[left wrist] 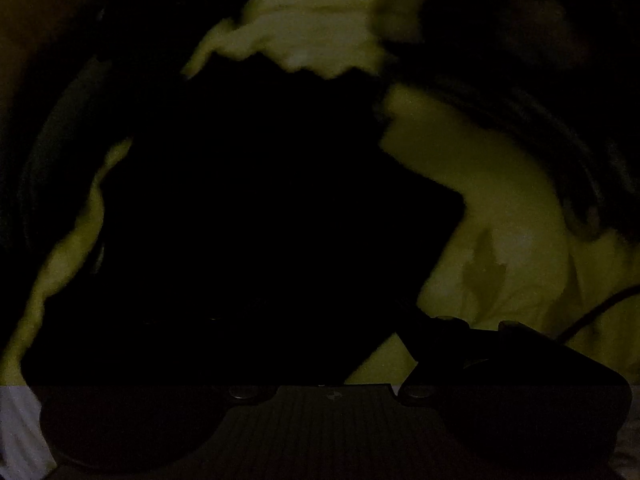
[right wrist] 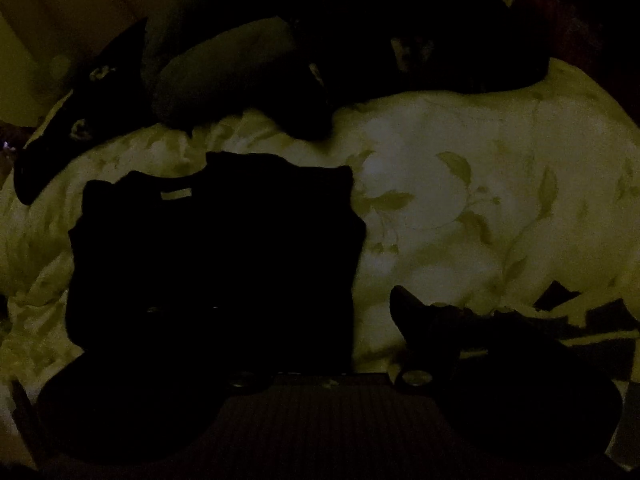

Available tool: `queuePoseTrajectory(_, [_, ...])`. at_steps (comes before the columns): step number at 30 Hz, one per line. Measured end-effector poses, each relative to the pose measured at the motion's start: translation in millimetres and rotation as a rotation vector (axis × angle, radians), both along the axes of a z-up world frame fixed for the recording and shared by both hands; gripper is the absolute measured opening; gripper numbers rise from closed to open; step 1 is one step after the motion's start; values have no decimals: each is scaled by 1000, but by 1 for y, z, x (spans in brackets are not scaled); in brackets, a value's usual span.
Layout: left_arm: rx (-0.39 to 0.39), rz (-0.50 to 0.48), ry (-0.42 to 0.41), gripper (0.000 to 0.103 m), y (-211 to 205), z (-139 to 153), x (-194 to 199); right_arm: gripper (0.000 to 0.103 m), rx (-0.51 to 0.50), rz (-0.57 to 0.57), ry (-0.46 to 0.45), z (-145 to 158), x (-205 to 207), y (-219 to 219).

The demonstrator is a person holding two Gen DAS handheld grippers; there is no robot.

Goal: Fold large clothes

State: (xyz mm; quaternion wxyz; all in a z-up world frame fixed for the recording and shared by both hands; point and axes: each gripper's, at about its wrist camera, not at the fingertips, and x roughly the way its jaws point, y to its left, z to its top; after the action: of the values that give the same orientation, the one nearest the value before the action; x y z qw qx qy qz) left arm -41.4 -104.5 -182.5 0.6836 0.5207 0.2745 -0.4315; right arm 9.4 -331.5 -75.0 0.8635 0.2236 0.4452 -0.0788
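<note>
The right gripper (right wrist: pixel 320 300) tilts down over the dark garment (right wrist: pixel 216 248) on the bed (right wrist: pixel 460 200), fingers spread; the left gripper's (left wrist: pixel 312 312) finger state is unreadable.

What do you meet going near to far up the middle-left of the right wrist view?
Near to far: the dark garment lying flat on the leaf-print bedcover, then a bare strip of that bedcover, then the grey pillow, then the pale wall behind. The picture is too dark for finer detail.

Both wrist cams face steeply down, close over the bed. Shared: dark garment (right wrist: pixel 216 248) on leaf-print bedspread (right wrist: pixel 460 200); L view blurred.
</note>
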Motion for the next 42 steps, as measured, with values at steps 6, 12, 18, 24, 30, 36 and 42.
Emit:
queuePoseTrajectory(6, [7, -74, -32, 103, -10, -4, -3, 74, 65, -1, 17, -22, 29, -11])
queuePoseTrajectory(12, [-96, -20, 115, 103, 23, 25, 2, 66, 142, -89, 81, -50, 65, -18])
queuePoseTrajectory(18, [-14, -66, 76, 103, -4, -13, -9, 64, 179, -93, 123, -63, 74, -14])
queuePoseTrajectory(24, [-49, -32, 126, 61, -24, -6, 4, 25, 268, -154, 133, -71, 77, -26])
queuePoseTrajectory(30, [-364, 289, 264, 37, 28, 69, 55, 13, 301, -89, -14, -28, 84, 1])
queuePoseTrajectory(36, [-616, 883, 326, 36, 162, 116, 125, 12, 460, 79, -179, 19, 142, 76])
queuePoseTrajectory(42, [-630, 1404, 414, 29, 282, 75, 177, 15, 502, 210, -127, 9, 228, 178])
